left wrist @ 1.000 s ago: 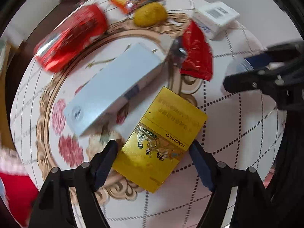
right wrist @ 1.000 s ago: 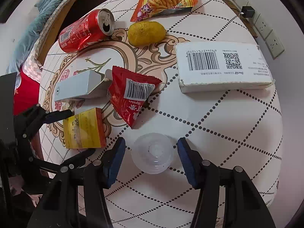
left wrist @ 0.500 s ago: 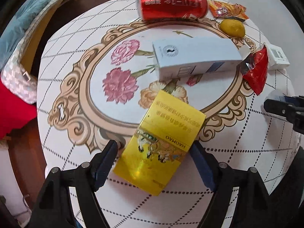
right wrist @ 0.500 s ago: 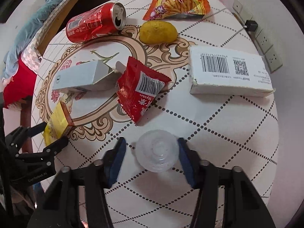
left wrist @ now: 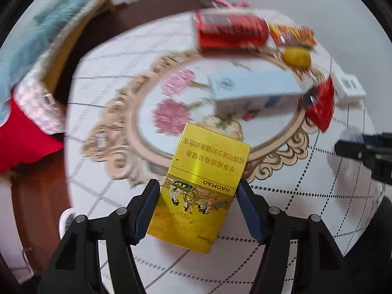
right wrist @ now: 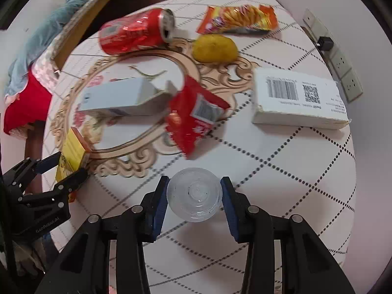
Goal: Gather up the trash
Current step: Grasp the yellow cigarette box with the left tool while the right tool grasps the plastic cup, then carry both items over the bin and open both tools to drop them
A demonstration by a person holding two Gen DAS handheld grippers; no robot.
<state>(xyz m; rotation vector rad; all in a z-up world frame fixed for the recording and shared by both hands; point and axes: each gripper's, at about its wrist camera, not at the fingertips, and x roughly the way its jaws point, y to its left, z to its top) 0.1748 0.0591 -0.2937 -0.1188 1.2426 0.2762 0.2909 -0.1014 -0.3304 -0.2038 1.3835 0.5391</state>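
Observation:
My left gripper (left wrist: 197,208) is shut on a yellow cigarette box (left wrist: 201,186) and holds it lifted over the table's left edge; it also shows in the right wrist view (right wrist: 72,150). My right gripper (right wrist: 194,199) is shut on a clear plastic cup (right wrist: 194,197), its pads touching both sides. On the table lie a red can (right wrist: 136,33), an orange snack bag (right wrist: 238,19), a yellow lump (right wrist: 215,49), a grey-white carton (right wrist: 122,98), a red wrapper (right wrist: 196,115) and a white barcode box (right wrist: 297,99).
The round table (right wrist: 281,171) has a white diamond-patterned cloth with a floral oval. A wall with sockets (right wrist: 343,73) stands at the right. A bed or chair with blue and red fabric (right wrist: 27,73) stands at the left over a dark wooden floor (left wrist: 36,196).
My left gripper has lifted the yellow box and pulled back toward the table's left edge. My right gripper has closed in on the clear cup and now touches it.

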